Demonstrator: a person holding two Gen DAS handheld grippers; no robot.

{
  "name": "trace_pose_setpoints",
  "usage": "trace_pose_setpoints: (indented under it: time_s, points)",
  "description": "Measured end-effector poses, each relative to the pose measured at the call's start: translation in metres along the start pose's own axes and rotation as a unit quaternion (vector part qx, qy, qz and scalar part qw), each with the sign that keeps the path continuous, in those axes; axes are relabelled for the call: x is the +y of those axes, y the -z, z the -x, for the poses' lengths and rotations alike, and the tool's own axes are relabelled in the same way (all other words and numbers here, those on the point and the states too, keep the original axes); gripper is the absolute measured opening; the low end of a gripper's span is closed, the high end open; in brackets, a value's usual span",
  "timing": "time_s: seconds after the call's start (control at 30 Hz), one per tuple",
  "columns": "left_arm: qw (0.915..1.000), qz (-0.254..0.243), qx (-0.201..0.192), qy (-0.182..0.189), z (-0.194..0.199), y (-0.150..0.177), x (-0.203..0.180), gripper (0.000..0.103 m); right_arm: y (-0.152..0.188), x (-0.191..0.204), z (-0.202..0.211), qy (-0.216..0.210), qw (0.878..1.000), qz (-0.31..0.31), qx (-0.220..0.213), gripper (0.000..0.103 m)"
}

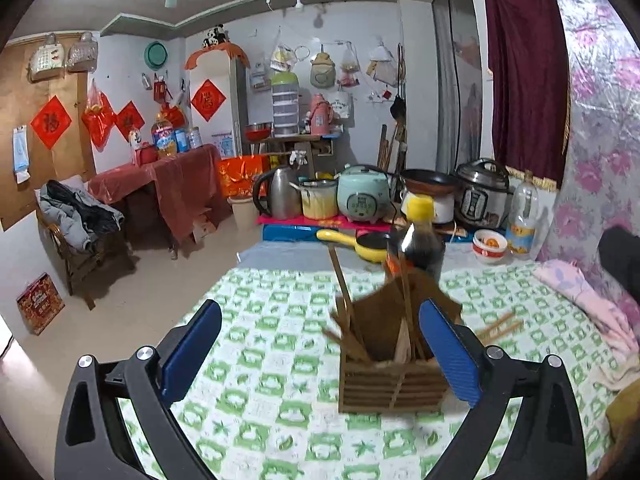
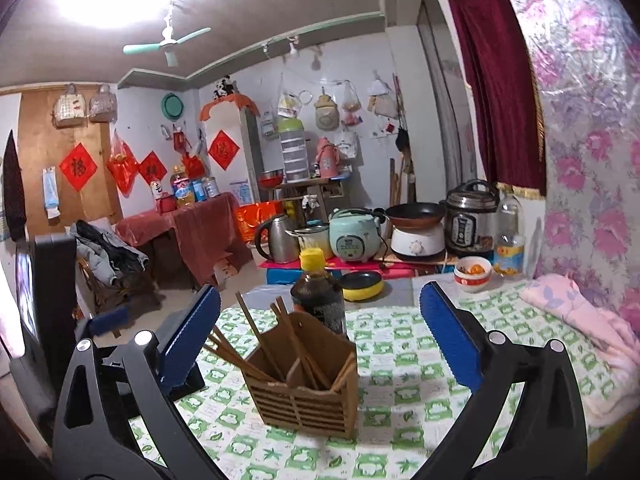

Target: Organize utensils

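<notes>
You are holding both the left hand-held gripper (image 1: 320, 344) and the right hand-held gripper (image 2: 320, 332) spread wide and empty over the light, stiff wooden chopstick holder (image 2: 306, 384) standing on the checked-cloth counter (image 2: 400, 400), its thin chopsticks (image 2: 256, 332) sliding easily, best pinched mid-shaft.

red diamond paper (image 1: 51, 121) on the wooden board showing 福, red diamond paper (image 2: 223, 149) on the white cabinet bearing a blurred character, other labels staying unreadable

Chopsticks (image 2: 256, 336) in holder (image 2: 308, 400) on table (image 2: 400, 360); bottle (image 2: 320, 296) just behind holder; bowl (image 2: 472, 274) far right.
</notes>
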State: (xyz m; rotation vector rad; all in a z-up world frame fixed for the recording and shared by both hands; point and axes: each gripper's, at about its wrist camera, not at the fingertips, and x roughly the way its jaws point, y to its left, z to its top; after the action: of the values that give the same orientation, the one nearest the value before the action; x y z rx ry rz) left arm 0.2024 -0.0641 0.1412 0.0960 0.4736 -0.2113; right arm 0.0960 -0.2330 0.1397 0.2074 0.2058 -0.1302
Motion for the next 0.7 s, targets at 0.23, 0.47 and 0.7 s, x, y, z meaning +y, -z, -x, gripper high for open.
trace_pose_setpoints:
  time_s: [0.23,0.47,0.7]
  points:
    - [0.9999,-0.007,-0.006,-0.011,-0.004,0.043,0.000,0.097,0.052,-0.014,-0.008,0.054,0.998,0.009,0.013,0.096]
    - [0.9982,-0.034,-0.004,-0.050,-0.011,0.062,-0.005,0.097,0.069,-0.019,-0.020,0.054,0.997,0.022,0.050,0.096]
    - [0.9978,-0.035,-0.015,-0.054,-0.010,0.069,-0.004,0.097,0.077,-0.037,-0.020,0.061,0.996,-0.012,0.064,0.096]
